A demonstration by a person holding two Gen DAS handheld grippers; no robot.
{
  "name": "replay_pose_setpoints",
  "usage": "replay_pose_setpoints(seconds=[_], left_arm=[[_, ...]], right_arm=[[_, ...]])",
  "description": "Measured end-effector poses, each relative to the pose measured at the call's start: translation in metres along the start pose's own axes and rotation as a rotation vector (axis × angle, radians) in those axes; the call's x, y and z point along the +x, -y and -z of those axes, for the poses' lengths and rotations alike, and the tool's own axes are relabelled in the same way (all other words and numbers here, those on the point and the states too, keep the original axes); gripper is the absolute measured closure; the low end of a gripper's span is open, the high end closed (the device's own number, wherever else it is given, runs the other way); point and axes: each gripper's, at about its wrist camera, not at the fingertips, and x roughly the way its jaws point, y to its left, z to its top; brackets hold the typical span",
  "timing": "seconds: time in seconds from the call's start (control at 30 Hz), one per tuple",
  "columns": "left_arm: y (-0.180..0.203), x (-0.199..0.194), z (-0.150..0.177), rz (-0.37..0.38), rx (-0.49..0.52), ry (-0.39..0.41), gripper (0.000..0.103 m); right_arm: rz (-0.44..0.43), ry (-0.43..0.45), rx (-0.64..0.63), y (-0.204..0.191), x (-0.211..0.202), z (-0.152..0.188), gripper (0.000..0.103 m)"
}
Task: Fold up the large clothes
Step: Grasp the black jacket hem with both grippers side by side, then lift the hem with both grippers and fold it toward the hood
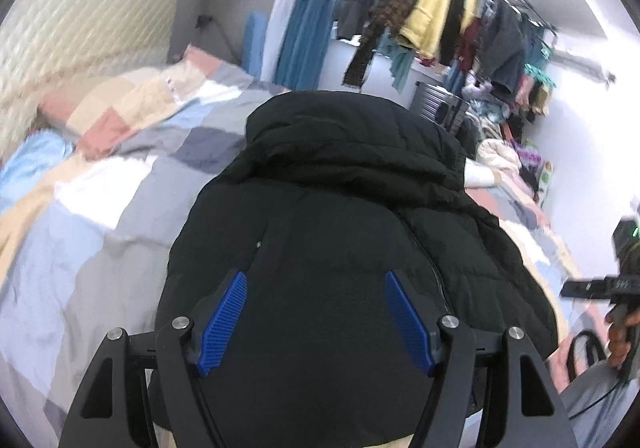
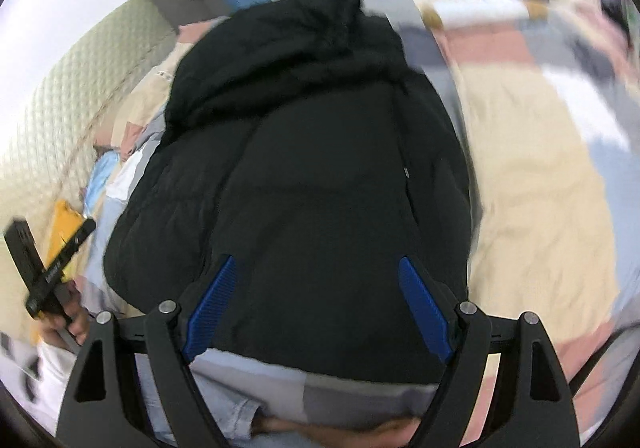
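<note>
A black puffer jacket (image 1: 340, 232) lies in a folded bundle on the bed, hood end away from me; it also shows in the right wrist view (image 2: 312, 152). My left gripper (image 1: 316, 284) hovers over its near end with the blue-padded fingers (image 1: 224, 324) wide apart and nothing between them. My right gripper (image 2: 316, 272) is also open and empty over the jacket's near edge. The right gripper shows at the right edge of the left wrist view (image 1: 592, 288). The left gripper shows at the left edge of the right wrist view (image 2: 44, 268).
The bed carries a patchwork quilt (image 1: 120, 176) in grey, blue, pink and cream. A padded headboard (image 1: 80, 32) stands at the left. A rack of hanging clothes (image 1: 460, 20) and a clothes pile (image 1: 504, 156) lie beyond the bed at the right.
</note>
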Motion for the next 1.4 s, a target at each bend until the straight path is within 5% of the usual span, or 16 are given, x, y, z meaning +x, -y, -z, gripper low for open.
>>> replay_pose_setpoints(seconds=[0.17, 0.5, 0.67, 1.1, 1.27, 1.4], left_arm=[[-0.027, 0.001, -0.006, 0.025, -0.122, -0.082, 0.032], [-0.096, 0.013, -0.009, -0.039, -0.344, -0.285, 0.032], [-0.113, 0.03, 0.0, 0.003, -0.435, -0.34, 0.032], [-0.123, 0.061, 0.013, -0.111, -0.469, -0.416, 0.032], [-0.122, 0.069, 0.015, -0.076, -0.475, -0.427, 0.032], [-0.119, 0.066, 0.013, -0.016, -0.483, -0.395, 0.033]], right_arm=[[-0.007, -0.092, 0.129, 0.032, 0.012, 0.0, 0.02], [-0.002, -0.189, 0.269, 0.061, 0.027, 0.007, 0.019], [-0.004, -0.229, 0.347, 0.073, 0.037, 0.008, 0.017], [-0.005, -0.226, 0.527, 0.112, 0.064, 0.013, 0.015], [-0.092, -0.23, 0.494, 0.106, 0.074, 0.011, 0.012], [-0.197, -0.13, 0.423, 0.092, 0.053, 0.001, 0.012]])
